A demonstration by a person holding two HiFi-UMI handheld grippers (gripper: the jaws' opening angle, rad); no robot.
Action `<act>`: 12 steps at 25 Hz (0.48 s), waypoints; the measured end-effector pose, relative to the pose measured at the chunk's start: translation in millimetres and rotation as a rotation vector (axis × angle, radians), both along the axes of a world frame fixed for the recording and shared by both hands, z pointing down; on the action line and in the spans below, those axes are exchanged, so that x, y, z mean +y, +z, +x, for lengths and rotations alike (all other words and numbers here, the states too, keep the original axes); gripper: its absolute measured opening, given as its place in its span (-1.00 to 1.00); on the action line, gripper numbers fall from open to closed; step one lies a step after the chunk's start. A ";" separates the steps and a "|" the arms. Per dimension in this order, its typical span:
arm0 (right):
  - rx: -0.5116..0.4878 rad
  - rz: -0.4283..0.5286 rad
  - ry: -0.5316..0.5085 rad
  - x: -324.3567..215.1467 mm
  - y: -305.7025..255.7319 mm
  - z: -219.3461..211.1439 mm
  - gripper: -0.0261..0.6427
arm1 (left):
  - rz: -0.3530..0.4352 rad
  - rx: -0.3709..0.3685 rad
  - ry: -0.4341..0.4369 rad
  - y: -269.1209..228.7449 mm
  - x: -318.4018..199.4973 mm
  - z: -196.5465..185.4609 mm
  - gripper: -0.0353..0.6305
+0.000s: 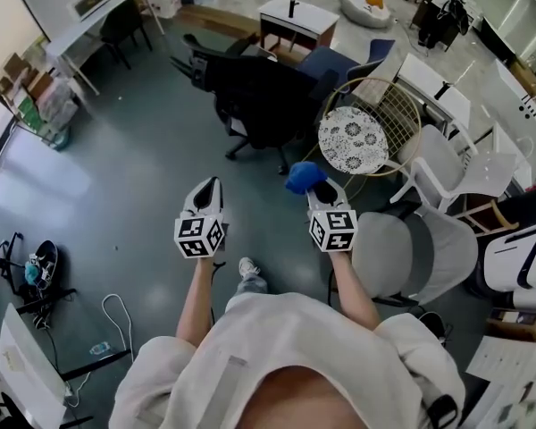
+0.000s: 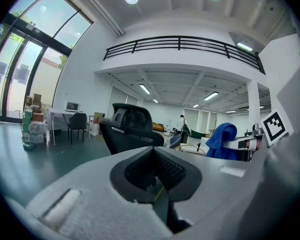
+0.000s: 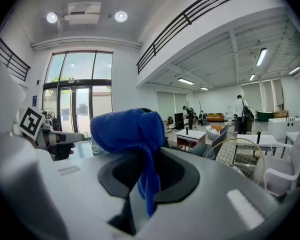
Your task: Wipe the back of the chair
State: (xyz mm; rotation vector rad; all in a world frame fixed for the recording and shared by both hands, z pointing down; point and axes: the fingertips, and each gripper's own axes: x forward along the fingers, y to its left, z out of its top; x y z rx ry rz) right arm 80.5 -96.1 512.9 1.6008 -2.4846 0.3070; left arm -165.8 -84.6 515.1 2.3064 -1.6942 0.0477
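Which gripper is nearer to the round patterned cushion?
Right. The right gripper, holding the blue cloth, is close by the cushion; the left gripper is farther off to its left.

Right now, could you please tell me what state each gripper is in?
Left gripper: closed, empty.
Right gripper: closed on the blue cloth.

Brightly lit by daylight through tall windows [image 3: 80, 81] and round ceiling lamps [image 3: 121, 16]; softly shadowed; fisheye-bent, black-vignetted at corners; blurred close up.
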 end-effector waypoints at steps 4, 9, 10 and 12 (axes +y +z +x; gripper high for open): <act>0.013 0.013 0.004 -29.0 -7.1 -34.6 -0.72 | 0.004 0.013 0.007 -1.9 -28.8 -33.0 -0.88; 0.016 0.021 0.008 -55.5 -8.1 -68.5 -0.72 | 0.006 0.020 0.022 0.3 -56.3 -61.0 -0.88; 0.015 0.021 0.007 -59.4 -7.8 -75.6 -0.72 | 0.004 0.019 0.024 1.6 -60.3 -66.4 -0.88; 0.018 0.022 0.001 -67.2 -6.7 -89.2 -0.72 | -0.001 0.019 0.026 5.0 -67.0 -76.0 -0.88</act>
